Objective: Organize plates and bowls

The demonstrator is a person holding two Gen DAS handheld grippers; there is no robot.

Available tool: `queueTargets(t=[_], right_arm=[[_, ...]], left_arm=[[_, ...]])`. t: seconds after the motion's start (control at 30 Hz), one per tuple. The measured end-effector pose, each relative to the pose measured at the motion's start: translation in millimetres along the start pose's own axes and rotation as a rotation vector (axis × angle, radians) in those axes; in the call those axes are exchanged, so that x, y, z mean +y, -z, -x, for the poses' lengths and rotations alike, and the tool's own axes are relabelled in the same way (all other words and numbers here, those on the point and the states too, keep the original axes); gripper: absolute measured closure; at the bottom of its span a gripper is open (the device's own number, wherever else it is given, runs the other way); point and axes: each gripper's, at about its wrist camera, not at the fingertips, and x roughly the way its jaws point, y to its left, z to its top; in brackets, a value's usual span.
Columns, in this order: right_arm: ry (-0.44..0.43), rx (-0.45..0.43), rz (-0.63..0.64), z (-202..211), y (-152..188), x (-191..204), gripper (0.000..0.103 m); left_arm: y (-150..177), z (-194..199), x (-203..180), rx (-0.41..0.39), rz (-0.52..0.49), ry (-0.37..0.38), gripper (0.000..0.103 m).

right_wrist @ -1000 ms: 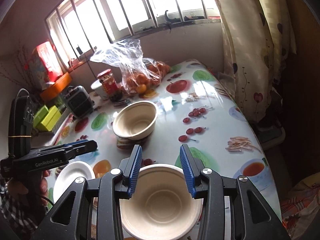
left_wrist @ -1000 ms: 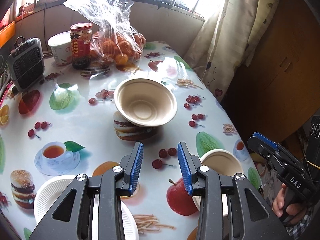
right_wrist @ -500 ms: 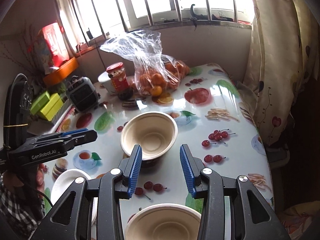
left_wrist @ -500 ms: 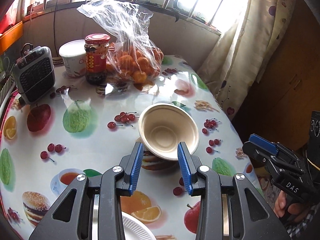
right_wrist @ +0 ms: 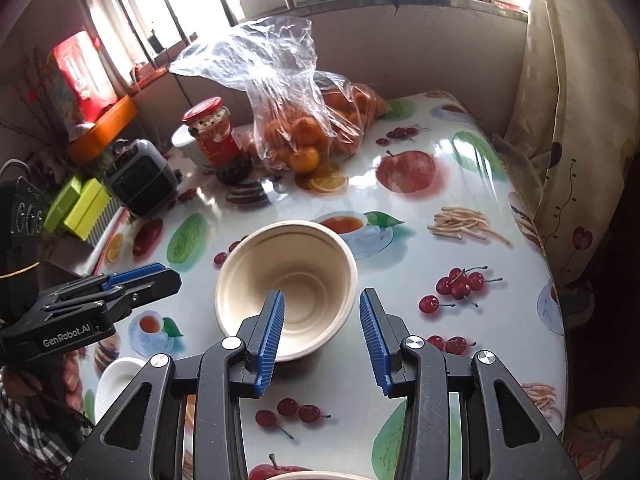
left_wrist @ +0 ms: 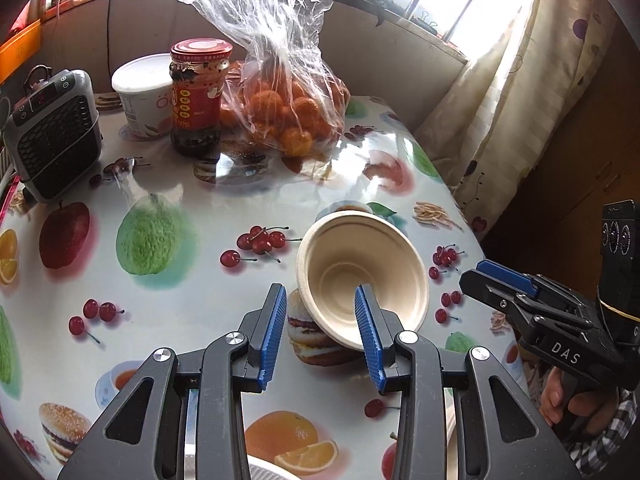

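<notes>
Both hand-held grippers have moved forward over the desk [left_wrist: 168,304] since a moment ago, and the beige bowl [left_wrist: 360,276] now sits much nearer their tips. The left hand-held gripper [left_wrist: 320,336] is released, jaws spread with nothing between them, its right finger crossing in front of the bowl's near rim. The right hand-held gripper [right_wrist: 322,334] is likewise spread and holds nothing; its left finger overlaps the bowl [right_wrist: 286,288] in view, though I cannot tell whether it touches. The second bowl that lay under the right gripper earlier has slipped to a sliver at the bottom edge.

The bowl is pale, ribbed inside, round, and rests upright on the fruit-printed cloth over a printed burger. A white plate [right_wrist: 116,384] lies near the left edge.

"DAS" is written on the right gripper's side, "GenRobot.AI" on the left's.
</notes>
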Motion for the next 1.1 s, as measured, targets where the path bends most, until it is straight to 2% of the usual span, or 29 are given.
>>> queueTargets(t=[0.4, 0.7, 0.97, 1.1], right_arm=[[-0.005, 0.109, -0.053, -45, -8, -21, 0.064], [-0.013, 0.132, -0.051, -58, -8, -21, 0.065], [-0.018, 0.148, -0.054, -65, -8, -22, 0.073], [-0.024, 0.148, -0.053, -65, -8, -22, 0.078]], left_arm=[[-8, -29, 7, 0.051, 0.019, -0.010, 0.066], [-8, -45, 7, 0.085, 0.027, -0.006, 0.066], [-5, -56, 7, 0.111, 0.038, -0.001, 0.066], [-5, -57, 7, 0.111, 0.039, 0.002, 0.071]])
